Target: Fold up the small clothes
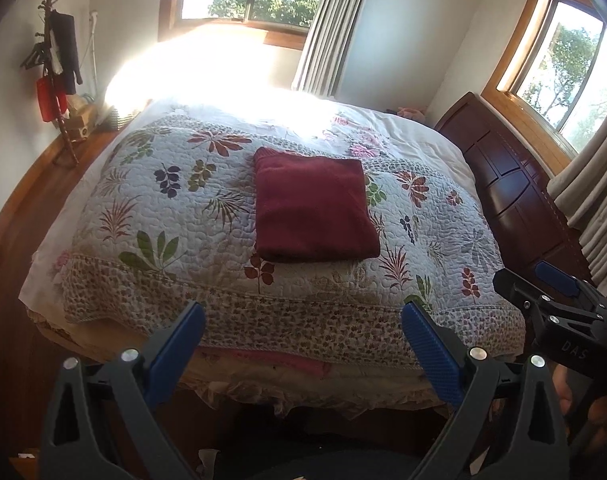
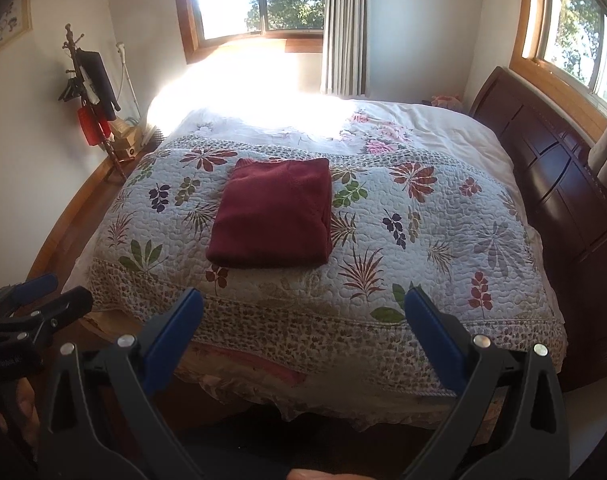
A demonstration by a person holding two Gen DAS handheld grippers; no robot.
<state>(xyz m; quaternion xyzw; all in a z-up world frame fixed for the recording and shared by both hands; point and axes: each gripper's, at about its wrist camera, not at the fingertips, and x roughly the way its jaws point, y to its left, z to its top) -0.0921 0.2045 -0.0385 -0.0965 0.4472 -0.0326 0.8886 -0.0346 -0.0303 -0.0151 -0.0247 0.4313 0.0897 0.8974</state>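
Note:
A dark red garment [image 1: 313,206] [image 2: 273,216] lies folded into a neat rectangle on the floral quilt [image 1: 175,216] [image 2: 443,216] of the bed. My left gripper [image 1: 303,316] is open, held back over the bed's near edge, well short of the garment, with nothing between its blue pads. My right gripper [image 2: 303,304] is also open and empty, likewise pulled back at the foot of the bed. In the left wrist view the right gripper [image 1: 551,292] shows at the right edge; in the right wrist view the left gripper [image 2: 27,300] shows at the left edge.
A dark wooden headboard [image 1: 515,184] [image 2: 559,184] runs along the bed's right side under a window. A coat stand [image 1: 59,68] [image 2: 91,96] with hanging items stands at the left wall. Curtains [image 1: 327,28] hang by the far window. Sunlight glares on the far bedding.

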